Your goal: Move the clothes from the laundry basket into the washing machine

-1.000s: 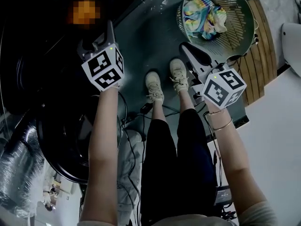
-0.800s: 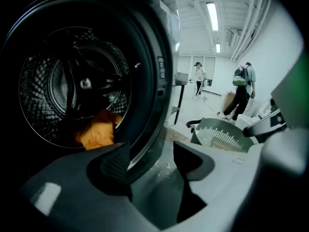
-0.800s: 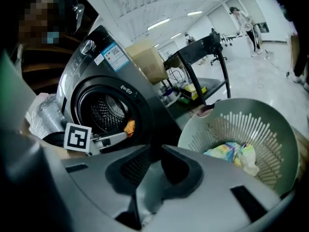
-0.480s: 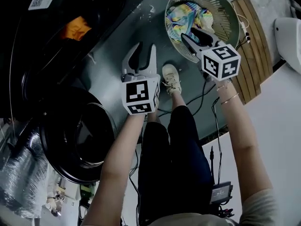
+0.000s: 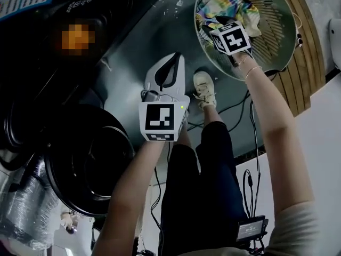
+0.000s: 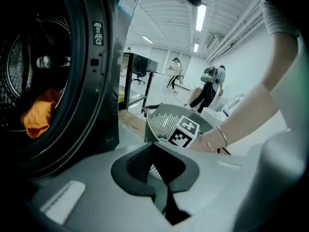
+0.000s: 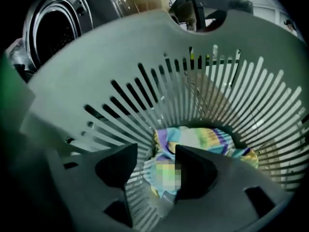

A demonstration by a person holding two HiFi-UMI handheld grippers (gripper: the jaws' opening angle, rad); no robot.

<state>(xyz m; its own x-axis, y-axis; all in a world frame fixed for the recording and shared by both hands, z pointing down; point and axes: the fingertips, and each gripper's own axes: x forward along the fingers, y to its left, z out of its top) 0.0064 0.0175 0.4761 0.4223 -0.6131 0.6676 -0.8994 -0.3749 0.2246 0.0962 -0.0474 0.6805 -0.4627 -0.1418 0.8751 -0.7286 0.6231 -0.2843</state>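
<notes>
Orange garment (image 6: 41, 112) lies in washing machine (image 6: 91, 81) drum. My left gripper (image 5: 171, 63) has just closed, empty. My right gripper (image 7: 155, 156), jaws just opening wide, grips nothing. It points down into laundry basket (image 5: 277, 31) at bunched striped garment (image 7: 203, 139), which lies lengthwise across the basket floor.

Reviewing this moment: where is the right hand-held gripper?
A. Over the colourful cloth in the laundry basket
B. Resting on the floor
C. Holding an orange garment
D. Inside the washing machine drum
A: the right hand-held gripper is down inside the laundry basket. Its jaws have just been opening and stand apart above the colourful cloth, not yet pressing on it.
</notes>
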